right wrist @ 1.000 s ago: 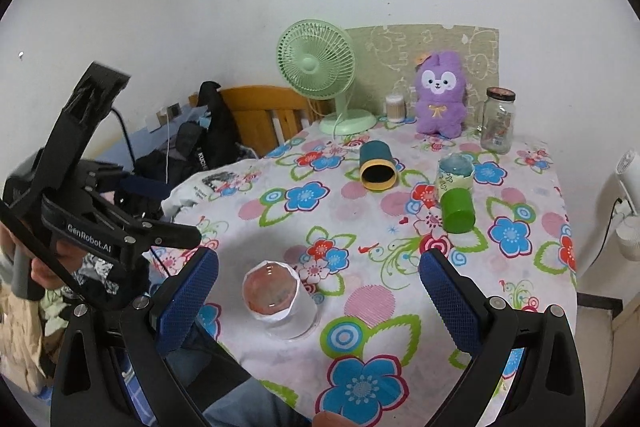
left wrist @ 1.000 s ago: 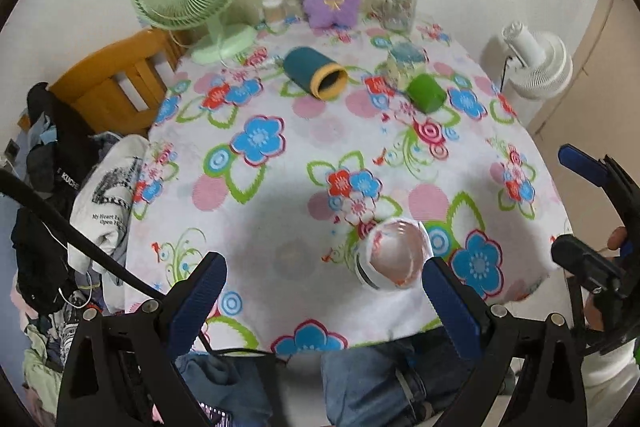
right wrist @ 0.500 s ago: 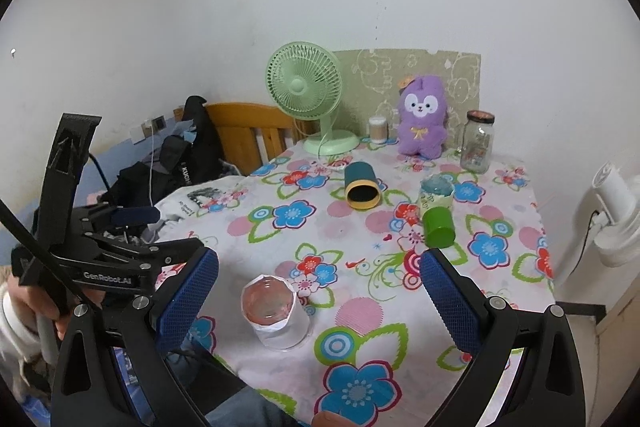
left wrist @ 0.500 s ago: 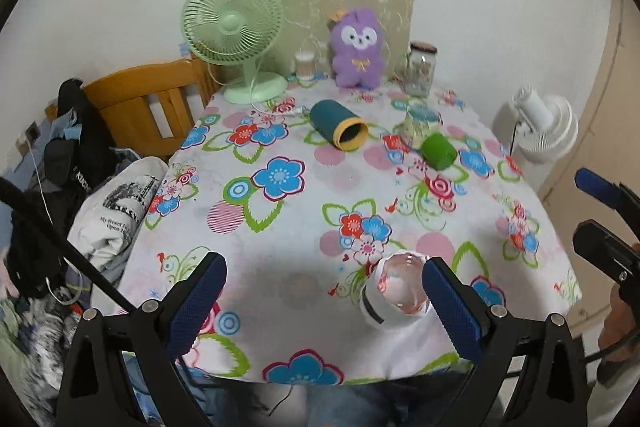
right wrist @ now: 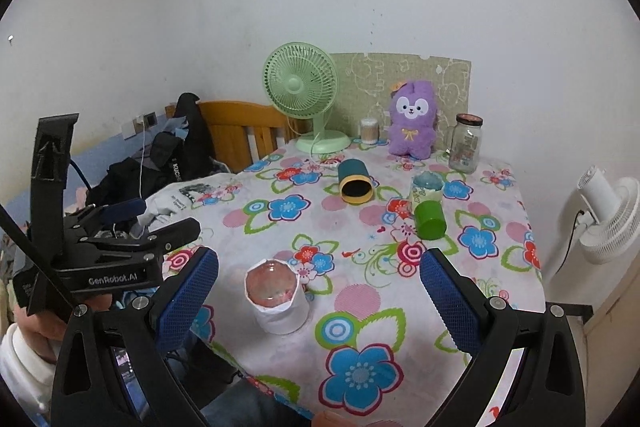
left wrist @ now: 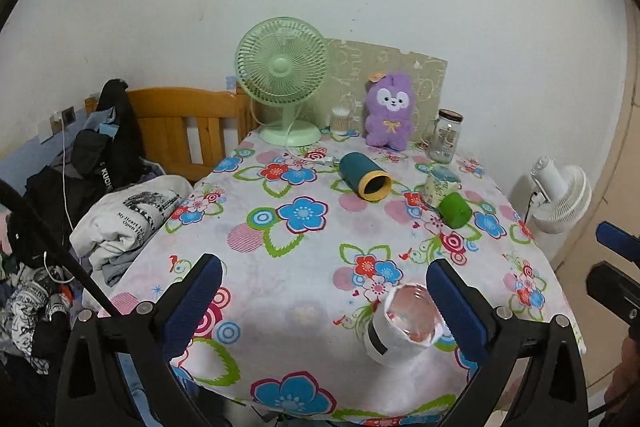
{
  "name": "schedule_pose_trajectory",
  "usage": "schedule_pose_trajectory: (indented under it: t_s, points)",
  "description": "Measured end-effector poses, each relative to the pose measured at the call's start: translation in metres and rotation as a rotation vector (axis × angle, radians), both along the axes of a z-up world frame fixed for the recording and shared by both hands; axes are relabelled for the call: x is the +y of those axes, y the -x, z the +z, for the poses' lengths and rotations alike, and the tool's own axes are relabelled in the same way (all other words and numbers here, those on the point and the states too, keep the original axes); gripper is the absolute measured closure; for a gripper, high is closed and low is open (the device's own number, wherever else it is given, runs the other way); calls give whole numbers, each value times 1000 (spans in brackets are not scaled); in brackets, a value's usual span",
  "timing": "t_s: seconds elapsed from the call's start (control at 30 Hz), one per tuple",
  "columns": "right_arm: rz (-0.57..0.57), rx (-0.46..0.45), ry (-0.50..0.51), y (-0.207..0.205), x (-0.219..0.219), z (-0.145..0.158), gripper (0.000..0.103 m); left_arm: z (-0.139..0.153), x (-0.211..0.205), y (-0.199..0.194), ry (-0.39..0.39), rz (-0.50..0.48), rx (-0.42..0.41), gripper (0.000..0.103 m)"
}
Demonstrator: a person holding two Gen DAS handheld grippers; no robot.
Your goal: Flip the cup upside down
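Note:
A glass cup wrapped in white paper (left wrist: 404,327) stands mouth up near the table's front edge; it also shows in the right wrist view (right wrist: 276,297). My left gripper (left wrist: 324,299) is open and empty, above the front edge, with the cup just inside its right finger (left wrist: 456,307). My right gripper (right wrist: 320,295) is open and empty, with the cup between its fingers, nearer the left one. Each gripper shows at the edge of the other's view: the right (left wrist: 616,267), the left (right wrist: 120,227).
On the floral tablecloth (left wrist: 304,267) lie a teal cup on its side (left wrist: 364,177) and a green cup (left wrist: 454,209) beside a small patterned cup. A green fan (left wrist: 282,79), purple plush, jar, wooden chair and clothes pile (left wrist: 120,219) surround it. A white fan (left wrist: 560,199) stands right.
Both grippers have pulled back and tilted upward, so more wall shows and the table sits lower in view. The cup has not moved. Both grippers stay open.

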State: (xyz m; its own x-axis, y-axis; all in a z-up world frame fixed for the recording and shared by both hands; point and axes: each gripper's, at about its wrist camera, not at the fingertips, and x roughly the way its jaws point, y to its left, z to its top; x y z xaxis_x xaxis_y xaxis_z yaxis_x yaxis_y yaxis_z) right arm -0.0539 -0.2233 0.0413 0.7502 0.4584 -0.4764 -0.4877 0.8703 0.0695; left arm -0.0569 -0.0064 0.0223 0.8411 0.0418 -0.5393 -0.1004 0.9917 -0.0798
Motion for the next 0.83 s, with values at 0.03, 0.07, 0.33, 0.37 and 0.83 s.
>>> schedule_pose_trajectory:
  t_s: [0.03,0.07,0.33,0.37,0.83]
  points:
    - [-2,2,1,0,0,-1,1,0,-2,1,-7,-9,-1,0]
    - [-1,4,0,0,1,-1,1,-1,-5,3,-13,-16,-3,0]
    - [-6,42,-9,-7,0,-10,1,-8,-14,2,-27,-47,15,0]
    - [-6,49,-10,-8,0,-12,1,-9,-14,1,-24,-48,22,0]
    - [-3,66,-6,-17,5,-17,1,-21,-18,-4,-18,-57,63,0]
